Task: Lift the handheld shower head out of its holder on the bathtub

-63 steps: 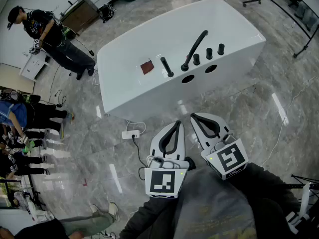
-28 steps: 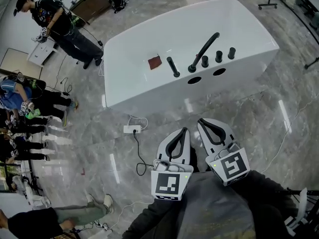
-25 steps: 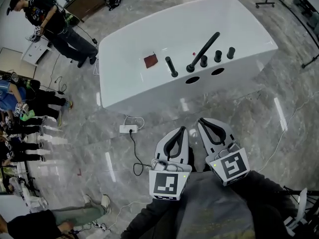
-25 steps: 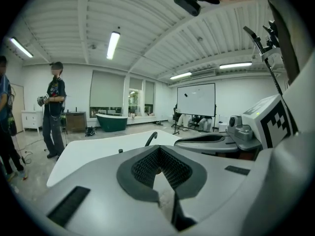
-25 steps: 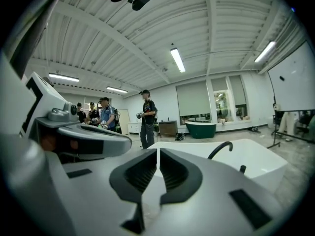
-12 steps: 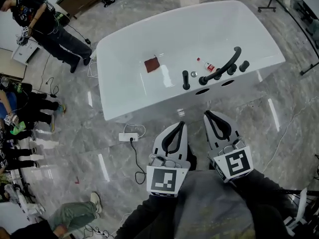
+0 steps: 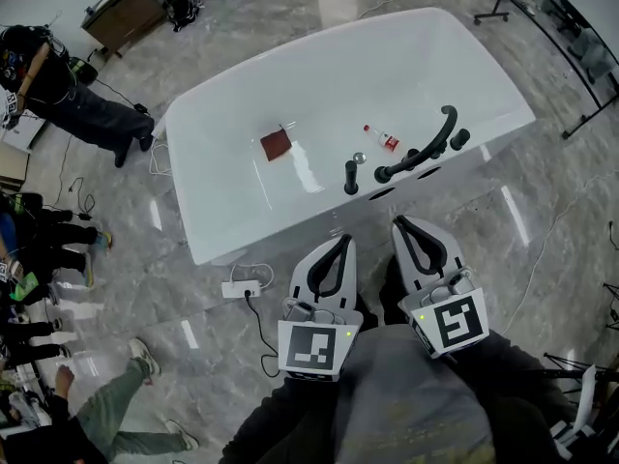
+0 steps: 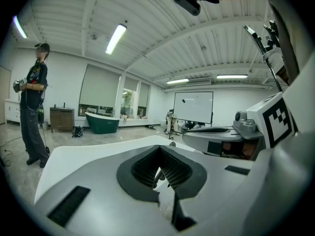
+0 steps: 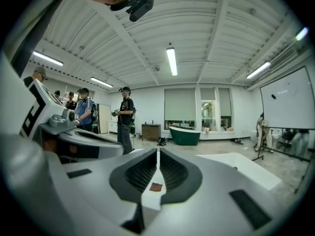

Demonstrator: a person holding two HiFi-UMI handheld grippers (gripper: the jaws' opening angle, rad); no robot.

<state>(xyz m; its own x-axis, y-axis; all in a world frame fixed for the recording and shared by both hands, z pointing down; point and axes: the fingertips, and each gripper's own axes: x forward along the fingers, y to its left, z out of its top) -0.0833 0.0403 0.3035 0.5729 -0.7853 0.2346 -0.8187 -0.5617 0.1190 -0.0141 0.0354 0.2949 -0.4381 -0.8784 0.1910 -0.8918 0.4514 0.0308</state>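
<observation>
Handheld shower head (image 7: 350,177) is standing upright in its holder on the near rim of the white bathtub (image 7: 247,228), a short black stick, with nothing touching it. Just to its right the curved black spout (image 7: 418,152) is arching over the rim, and black knobs (image 7: 458,139) are sitting beside the spout's far end. Inside the tub a small bottle with a red label (image 7: 385,140) is lying near the round drain (image 7: 359,158), and a reddish-brown cloth (image 7: 276,144) is lying flat further left.

I am holding both grippers low in front of me, short of the tub, pointing toward it. My left gripper (image 7: 344,241) is closed tip to tip with nothing in it, and my right gripper (image 7: 398,222) is closed and empty as well, its jaws meeting in one line.

A white power strip (image 7: 237,288) is lying on the grey marble floor (image 7: 193,259) below the tub, and a person in dark clothes (image 7: 68,100) is standing at the upper left.
</observation>
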